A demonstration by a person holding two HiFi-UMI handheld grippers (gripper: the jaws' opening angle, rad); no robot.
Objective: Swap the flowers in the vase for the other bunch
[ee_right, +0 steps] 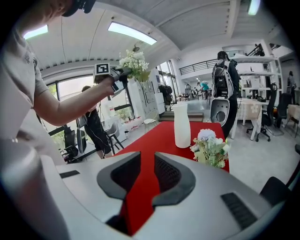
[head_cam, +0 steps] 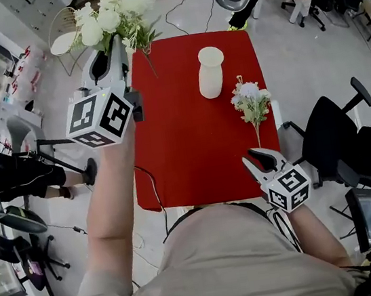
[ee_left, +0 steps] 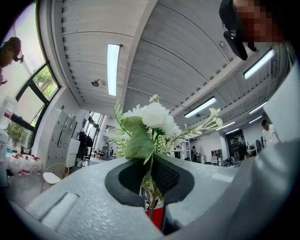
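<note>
Left claw, upper left, clenched on white bunch; vase empty. Right claw released, lower right. Next, likely: grasp small bunch by stem.

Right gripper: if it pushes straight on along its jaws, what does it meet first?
Probably the red tabletop: the right gripper tilts down, jaws open over bare cloth. The small bunch lies just right of that line, the vase farther on; depth is unclear.

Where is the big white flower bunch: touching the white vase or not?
Apart. The head view shows the left gripper holding the white flower bunch near the table's far left corner, with bare red tablecloth between its stems and the white vase.
</note>
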